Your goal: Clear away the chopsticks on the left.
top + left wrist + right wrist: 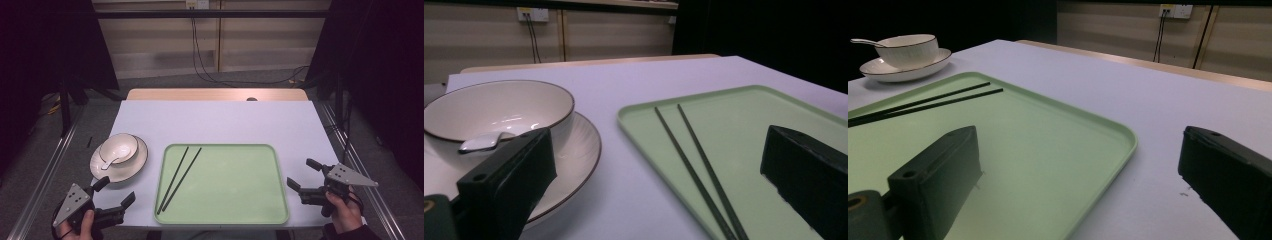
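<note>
White table w/ green tray; left gripper & right gripper both wide apart, empty.

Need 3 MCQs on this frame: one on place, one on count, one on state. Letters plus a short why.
1. Where do the chopsticks lie?
A) in the bowl
B) on the tray's left part
C) on the bare table

2. How many chopsticks?
A) one
B) two
C) four

3. How do the left gripper's jaws stand?
A) open, empty
B) shut on the spoon
C) shut on a chopstick

Key: 1 B, they rest inside the green tray near its left rim. 2 B, two dark sticks lie side by side. 3 A, its jaws stand apart with nothing between them.
</note>
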A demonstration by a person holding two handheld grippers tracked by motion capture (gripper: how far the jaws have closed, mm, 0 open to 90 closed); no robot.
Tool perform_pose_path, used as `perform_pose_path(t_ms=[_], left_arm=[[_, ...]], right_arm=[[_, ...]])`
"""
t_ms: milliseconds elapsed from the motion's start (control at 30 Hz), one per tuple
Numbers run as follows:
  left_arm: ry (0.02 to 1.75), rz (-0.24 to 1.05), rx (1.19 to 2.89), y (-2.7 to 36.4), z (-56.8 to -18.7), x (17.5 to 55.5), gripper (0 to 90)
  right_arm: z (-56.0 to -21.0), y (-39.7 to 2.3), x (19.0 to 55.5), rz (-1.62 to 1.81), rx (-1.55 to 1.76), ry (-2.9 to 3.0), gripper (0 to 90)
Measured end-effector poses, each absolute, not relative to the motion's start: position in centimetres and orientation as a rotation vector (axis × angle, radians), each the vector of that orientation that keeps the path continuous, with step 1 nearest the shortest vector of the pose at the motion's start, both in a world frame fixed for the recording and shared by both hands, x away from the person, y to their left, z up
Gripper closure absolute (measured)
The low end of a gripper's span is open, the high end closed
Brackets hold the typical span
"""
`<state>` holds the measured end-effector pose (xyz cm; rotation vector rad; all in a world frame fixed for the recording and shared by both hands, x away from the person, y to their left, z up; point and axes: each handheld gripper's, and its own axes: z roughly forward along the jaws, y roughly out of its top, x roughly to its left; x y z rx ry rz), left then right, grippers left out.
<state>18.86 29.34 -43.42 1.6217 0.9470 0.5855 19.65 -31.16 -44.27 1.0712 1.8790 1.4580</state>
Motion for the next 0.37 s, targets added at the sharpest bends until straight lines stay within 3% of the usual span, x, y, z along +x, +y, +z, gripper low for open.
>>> perform_pose_path(t_ms=[67,367], left_arm=[[0.944,0.642,1.626,29.33,-43.51,19.05,1.2],[0.959,0.584,1.582,29.34,-43.77,19.29,1.3]], right_arm=[[-44.28,-31.26,19.63,1.459,1.061,1.872,3.1],[-44.35,-31.50,19.63,1.449,1.054,1.844,3.0]])
